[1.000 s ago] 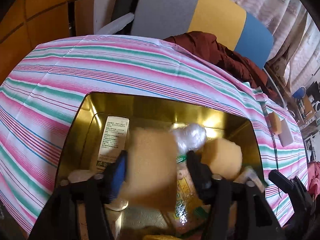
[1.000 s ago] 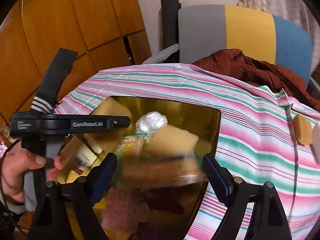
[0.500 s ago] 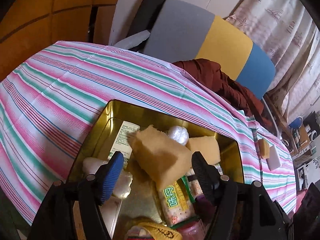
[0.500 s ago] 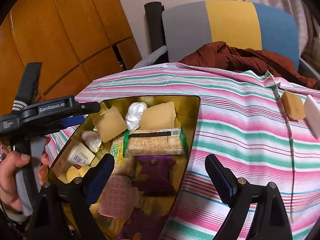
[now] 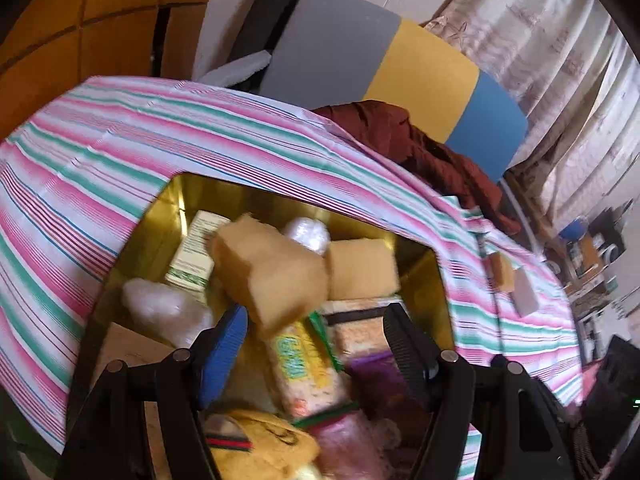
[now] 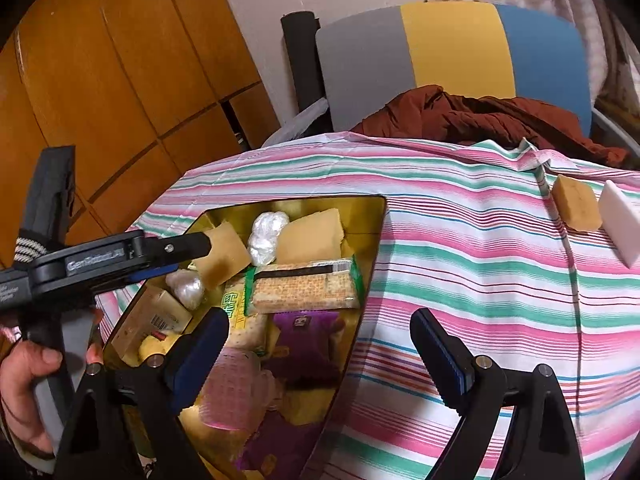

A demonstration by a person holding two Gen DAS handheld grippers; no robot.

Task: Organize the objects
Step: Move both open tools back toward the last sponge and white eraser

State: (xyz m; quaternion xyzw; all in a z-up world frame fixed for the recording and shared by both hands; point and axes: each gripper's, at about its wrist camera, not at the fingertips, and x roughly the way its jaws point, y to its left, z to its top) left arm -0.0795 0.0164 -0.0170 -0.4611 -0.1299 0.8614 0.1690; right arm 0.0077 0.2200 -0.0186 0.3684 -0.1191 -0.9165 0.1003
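Note:
A gold tin (image 5: 168,200) (image 6: 378,220) on the striped cloth holds snacks and sponges. My left gripper (image 5: 316,340) is open just above it, and a yellow sponge (image 5: 272,276) lies loose beyond its pads, touching neither. A second sponge (image 5: 362,268) and a white plastic ball (image 5: 306,234) lie behind it. My right gripper (image 6: 319,320) is open over the tin's right rim with nothing held. The cracker pack (image 6: 304,288) rests flat in the tin ahead of it. In the right wrist view the left gripper (image 6: 180,258) reaches in from the left.
A yellow sponge (image 6: 576,208) and a white block (image 6: 620,224) lie on the cloth at the far right. A brown garment (image 6: 480,116) is heaped on a chair (image 6: 452,44) behind the table. A hand (image 6: 24,380) holds the left gripper's handle. Wooden panels stand to the left.
The left gripper let go of the yellow sponge, which now lies in the tin, and pulled back. The right gripper released the cracker pack into the tin and drew back to the right.

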